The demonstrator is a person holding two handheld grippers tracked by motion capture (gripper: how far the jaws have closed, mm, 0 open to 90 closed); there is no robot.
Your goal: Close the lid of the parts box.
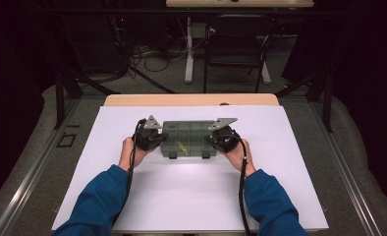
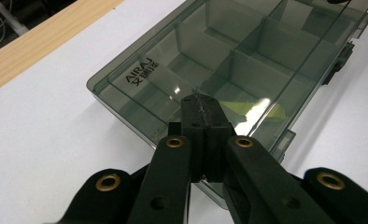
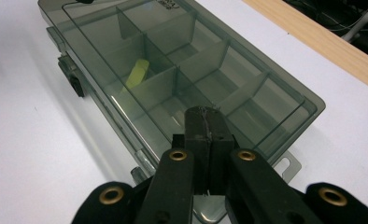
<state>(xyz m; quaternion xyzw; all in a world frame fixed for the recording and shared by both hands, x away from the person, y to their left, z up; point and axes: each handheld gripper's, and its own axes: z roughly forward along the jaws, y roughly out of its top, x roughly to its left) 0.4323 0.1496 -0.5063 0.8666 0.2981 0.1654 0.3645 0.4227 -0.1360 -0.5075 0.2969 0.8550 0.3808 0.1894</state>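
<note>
One smoky clear organizer box [image 1: 188, 139] sits mid-desk [image 1: 191, 196] on the white sheet, loads of open room all round. Two hand-held grippers – left hand-held gripper [image 1: 158, 139], right hand-held gripper [image 1: 215, 140] – flank its ends, both jaws fully closed, holding nothing. One yellow piece [image 3: 138, 73] inside.

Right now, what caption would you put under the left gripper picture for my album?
Shut left tool poised over the closed lid of a smoky clear compartment box with a yellow piece inside.

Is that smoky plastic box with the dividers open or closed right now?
Closed. The compartment box has its clear lid lying flat over the dividers, and a yellow item shows through it.
</note>
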